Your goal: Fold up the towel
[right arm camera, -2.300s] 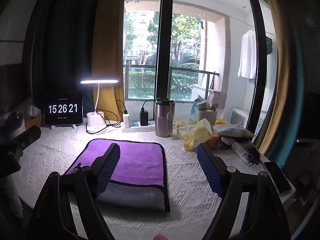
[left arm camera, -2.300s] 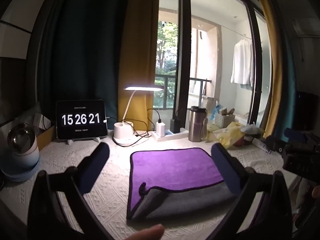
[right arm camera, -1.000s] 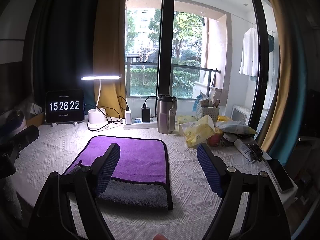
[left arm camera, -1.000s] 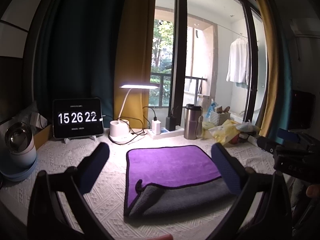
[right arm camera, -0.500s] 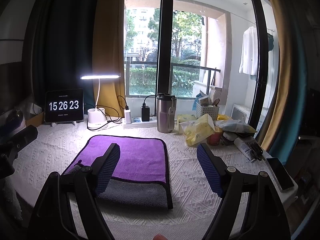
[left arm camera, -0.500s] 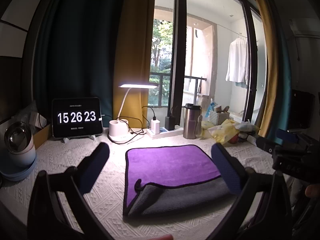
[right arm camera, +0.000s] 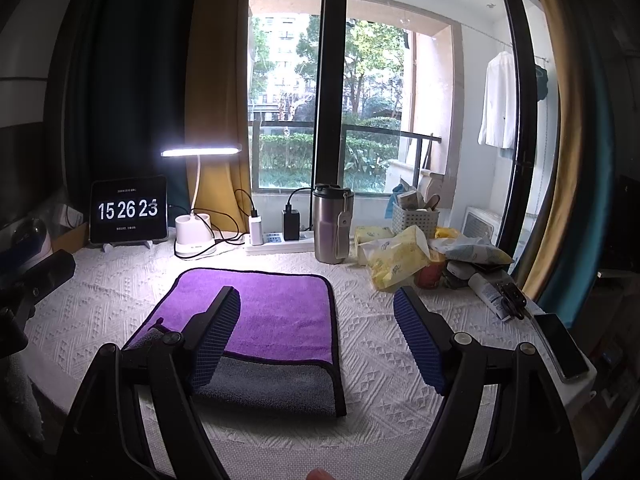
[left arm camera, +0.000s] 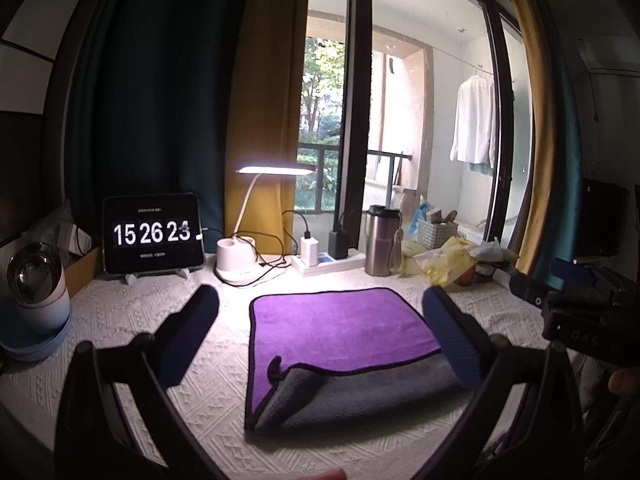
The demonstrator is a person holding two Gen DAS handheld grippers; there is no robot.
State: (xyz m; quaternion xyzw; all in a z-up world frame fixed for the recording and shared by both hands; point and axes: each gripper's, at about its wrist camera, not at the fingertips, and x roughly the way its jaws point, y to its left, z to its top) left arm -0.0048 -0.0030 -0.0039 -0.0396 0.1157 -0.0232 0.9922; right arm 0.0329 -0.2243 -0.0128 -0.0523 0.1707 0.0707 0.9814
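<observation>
The towel (left arm camera: 340, 332) (soft, limp, light) is judged best pinched at its curled corner; both grippers (left arm camera: 320, 320) (right arm camera: 316, 332) are held apart, empty.

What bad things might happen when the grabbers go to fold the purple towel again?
1. The towel has a curled near-left corner with a loop; a finger might snag it and leave the fold crooked.
2. The tumbler and lamp cables stand just behind the towel, so a far reach may bump them.
3. The phone lies at the table's right edge; the open right gripper might knock it off.
</observation>
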